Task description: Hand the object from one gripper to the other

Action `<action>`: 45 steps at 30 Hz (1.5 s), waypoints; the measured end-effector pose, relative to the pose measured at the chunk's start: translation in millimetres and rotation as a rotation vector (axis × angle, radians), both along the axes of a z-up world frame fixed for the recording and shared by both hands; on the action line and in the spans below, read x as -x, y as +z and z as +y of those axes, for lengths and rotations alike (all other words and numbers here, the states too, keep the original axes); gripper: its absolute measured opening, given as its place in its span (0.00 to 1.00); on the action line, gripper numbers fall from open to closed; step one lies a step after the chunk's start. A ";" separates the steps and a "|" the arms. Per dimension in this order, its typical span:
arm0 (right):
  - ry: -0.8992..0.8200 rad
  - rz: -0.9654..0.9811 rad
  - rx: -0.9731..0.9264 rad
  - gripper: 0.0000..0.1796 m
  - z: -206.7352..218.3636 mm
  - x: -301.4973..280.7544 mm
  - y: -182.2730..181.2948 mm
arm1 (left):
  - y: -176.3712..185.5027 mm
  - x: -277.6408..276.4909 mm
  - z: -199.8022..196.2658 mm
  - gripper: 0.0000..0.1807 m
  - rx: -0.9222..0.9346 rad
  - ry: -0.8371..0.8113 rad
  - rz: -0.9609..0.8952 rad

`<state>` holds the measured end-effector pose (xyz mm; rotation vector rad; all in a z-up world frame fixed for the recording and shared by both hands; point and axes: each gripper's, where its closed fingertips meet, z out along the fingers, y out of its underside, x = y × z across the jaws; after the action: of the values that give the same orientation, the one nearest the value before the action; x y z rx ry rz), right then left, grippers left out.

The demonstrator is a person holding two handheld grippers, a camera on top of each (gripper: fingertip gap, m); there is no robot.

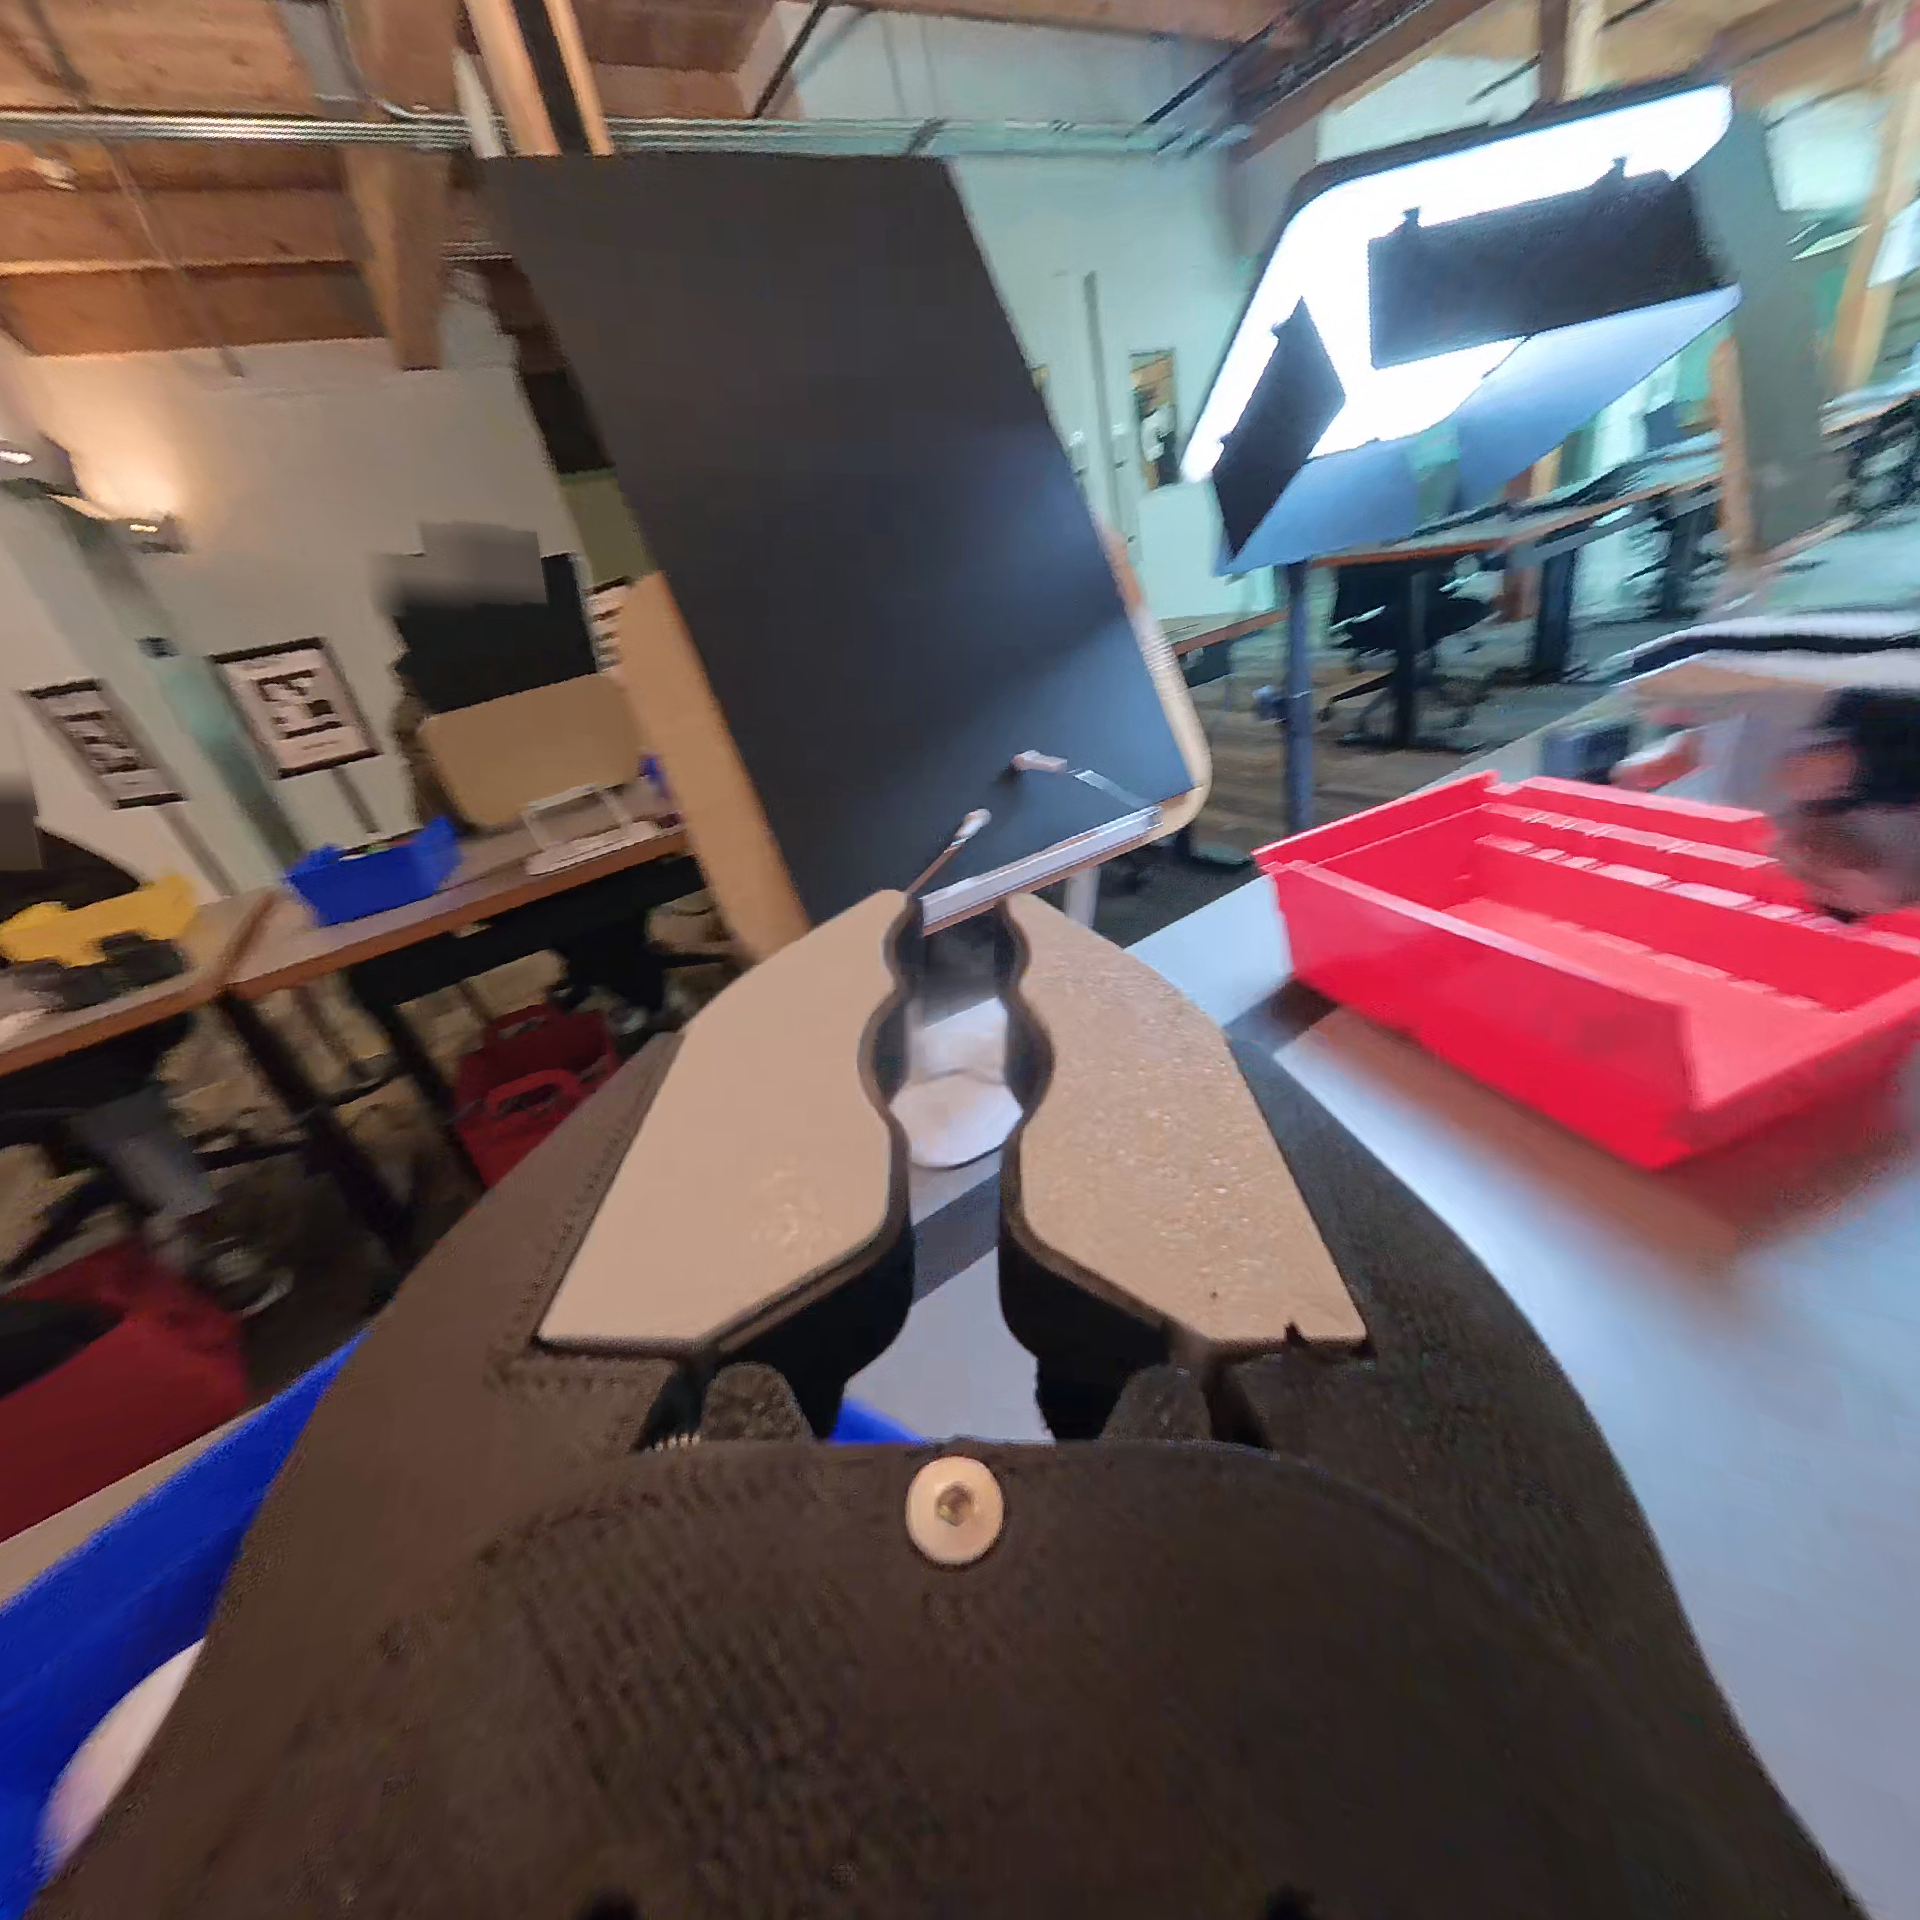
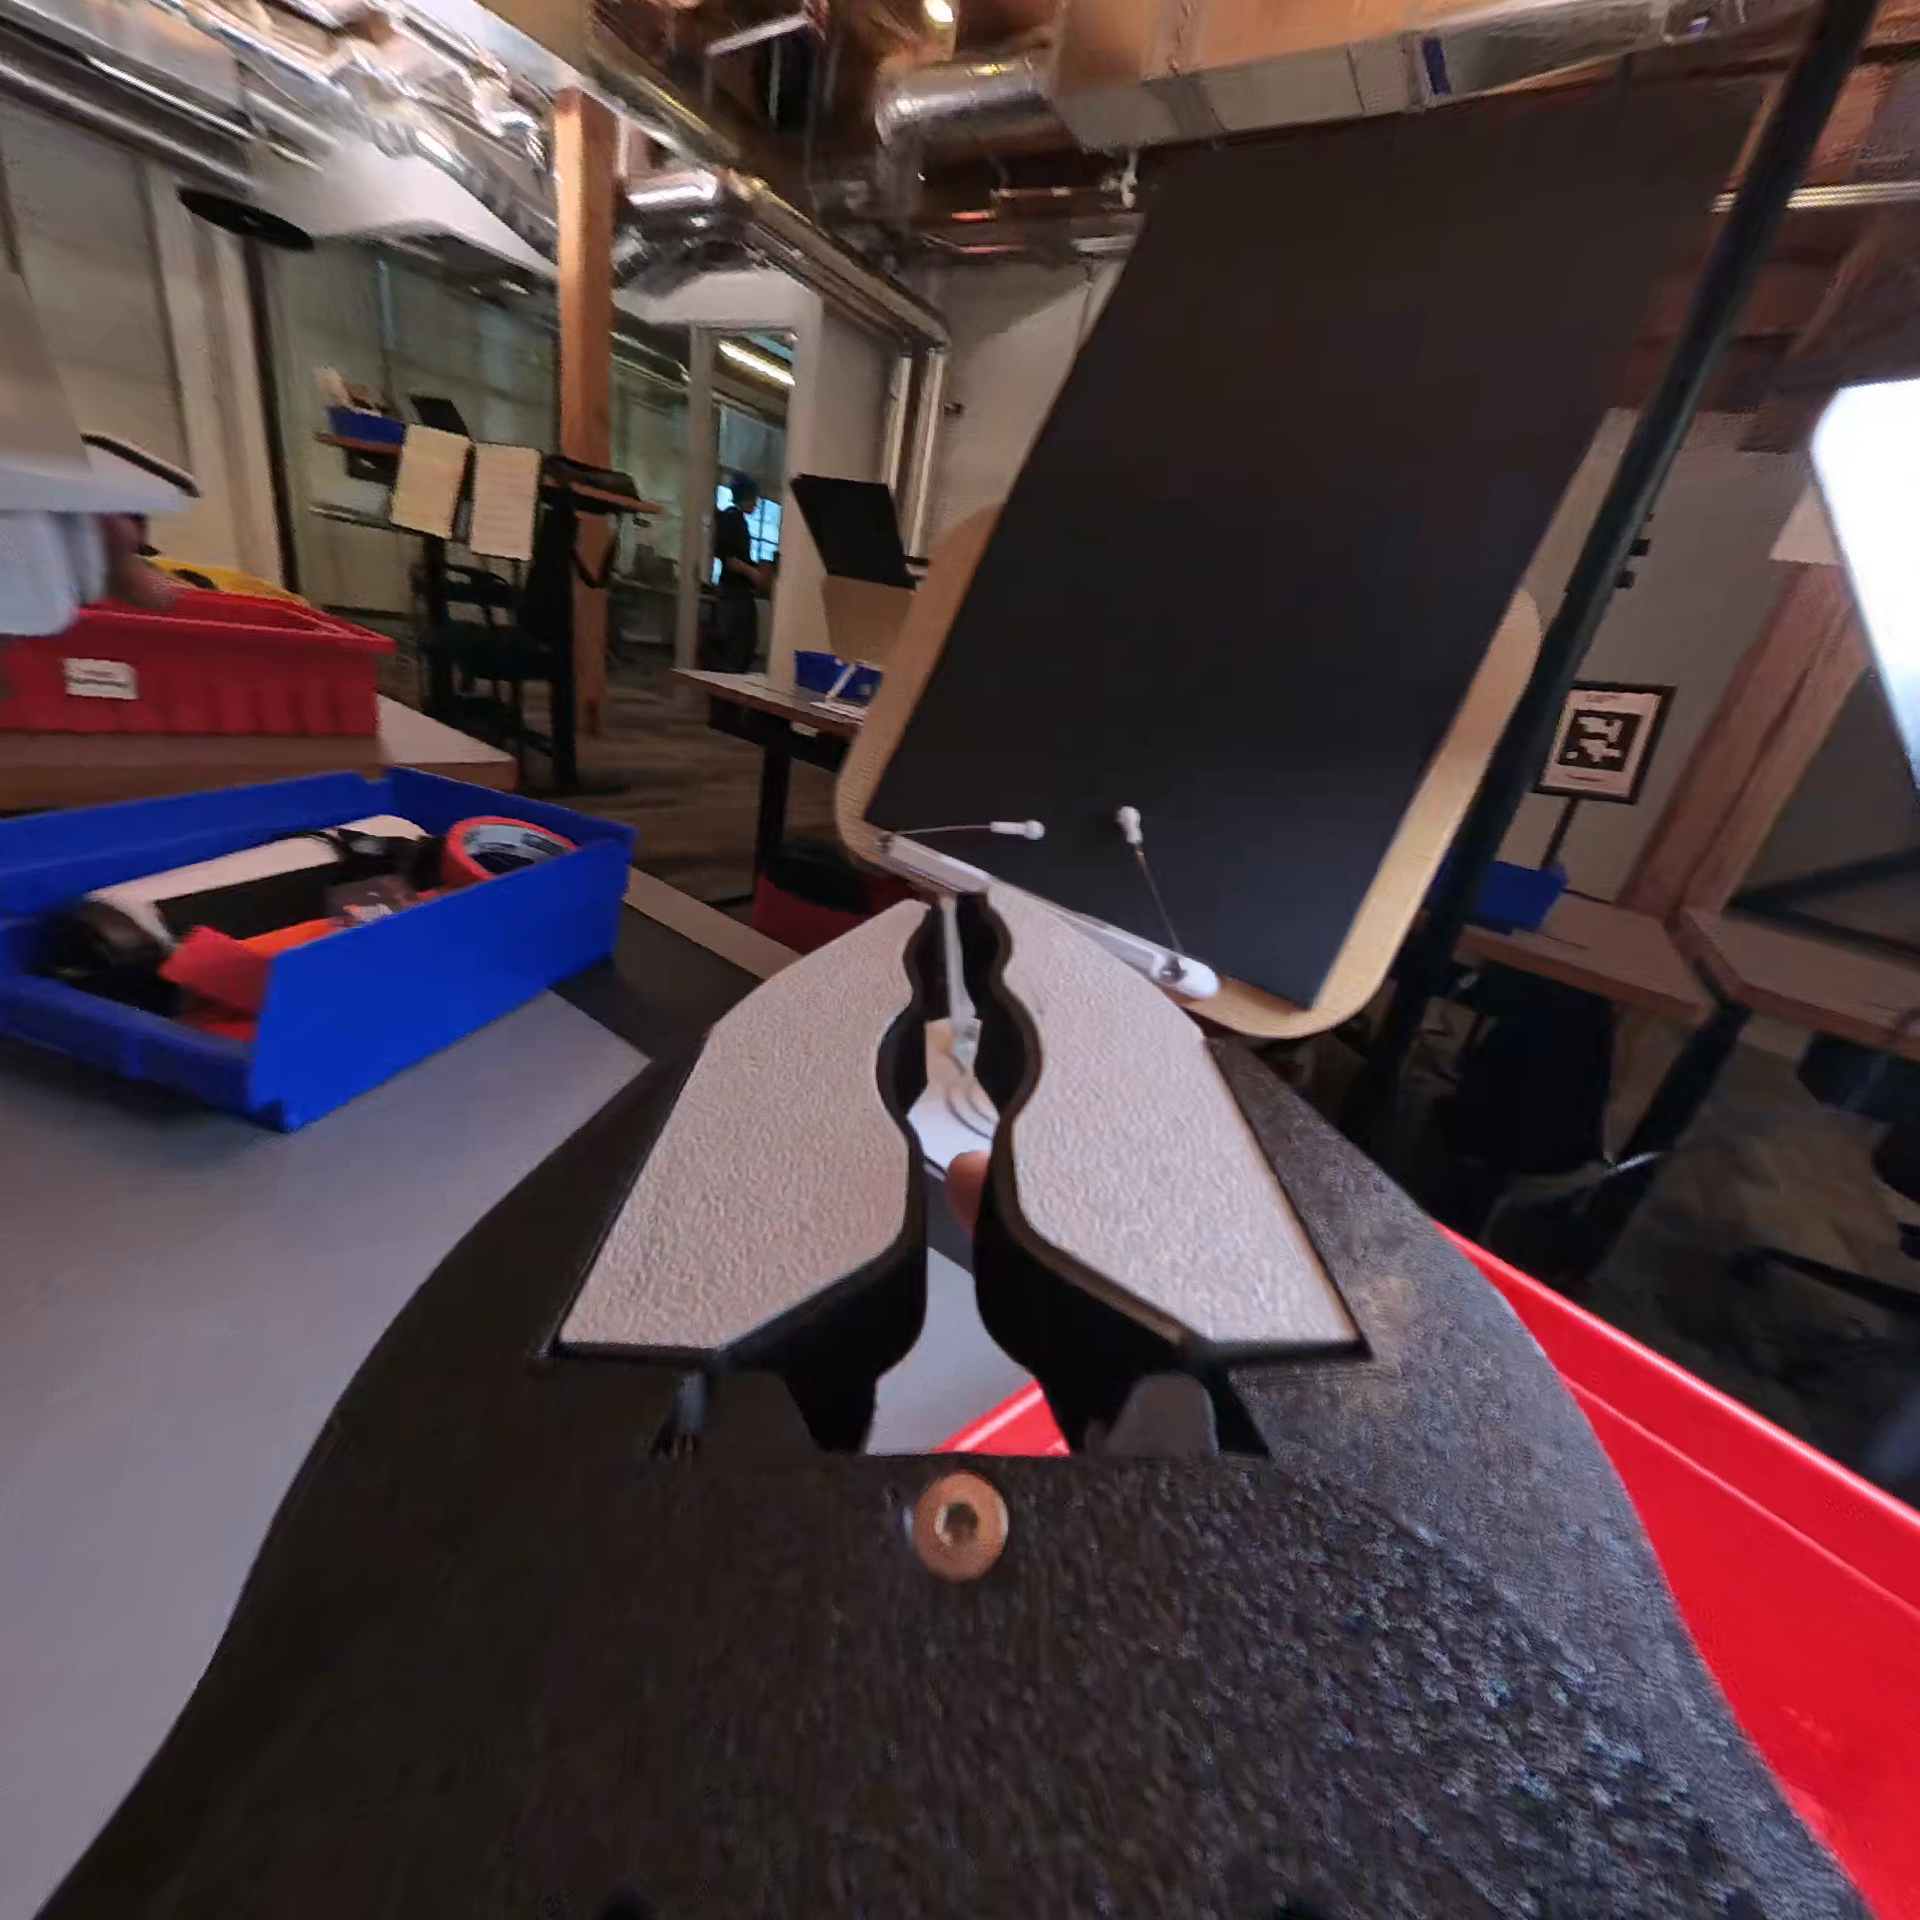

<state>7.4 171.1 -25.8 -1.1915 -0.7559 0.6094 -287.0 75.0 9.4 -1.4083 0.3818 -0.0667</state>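
Note:
My left gripper [image 1: 956, 909] hangs above the near end of a blue bin [image 1: 104, 1558]. Its jaws are a narrow gap apart and nothing sits between the pads. My right gripper [image 2: 953, 909] is above a red bin [image 2: 1714, 1507], jaws almost together and empty. It also shows in the left wrist view [image 1: 1849, 790] as a blur over the red bin [image 1: 1507, 997]. The blue bin [image 2: 436, 935] holds a red tape roll [image 2: 509, 847], orange pieces [image 2: 218, 961] and a white item. I cannot tell which object is being handed over.
A tilted black board [image 1: 831, 520] [image 2: 1299, 571] stands ahead on a white stand base [image 2: 951, 1107] at the grey table's far edge. A lit lamp panel [image 1: 1455, 260] hangs at the right. A black pole [image 2: 1621, 520] rises beside the board. Other tables lie beyond. Across from one pair of fingers to the other is roughly 30 cm. The left gripper is farther from the lit lamp panel [image 1: 1455, 260], some 45 cm, than the right, some 25 cm.

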 end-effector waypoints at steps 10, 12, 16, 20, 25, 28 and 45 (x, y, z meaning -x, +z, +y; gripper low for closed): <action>0.187 -0.083 0.117 0.01 -76.1 56.0 -77.0 | -62.5 100.9 7.0 0.04 0.292 0.363 0.161; 0.207 -0.096 0.109 0.01 -82.1 62.4 -83.1 | -83.9 111.3 13.6 0.08 0.363 0.409 0.183; 0.236 -0.133 0.094 0.02 -90.5 69.3 -90.4 | -129.1 122.9 27.7 0.15 0.523 0.456 0.232; 0.261 -0.140 0.111 0.02 -94.0 71.7 -94.5 | -164.9 124.4 37.4 0.24 0.666 0.481 0.257; 0.284 -0.161 0.122 0.02 -95.5 76.5 -101.0 | -194.7 132.9 48.4 0.28 0.781 0.555 0.304; 0.282 -0.184 0.127 0.05 -95.7 79.2 -107.8 | -206.0 133.3 53.1 0.27 0.825 0.561 0.294; 0.303 -0.221 0.088 0.05 -110.2 89.6 -104.0 | -198.4 138.8 51.3 0.24 0.770 0.578 0.381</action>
<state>-82.2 60.9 -129.8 -1.2480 -1.1201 0.7742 -425.8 126.4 -188.9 -2.2564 0.2497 0.5914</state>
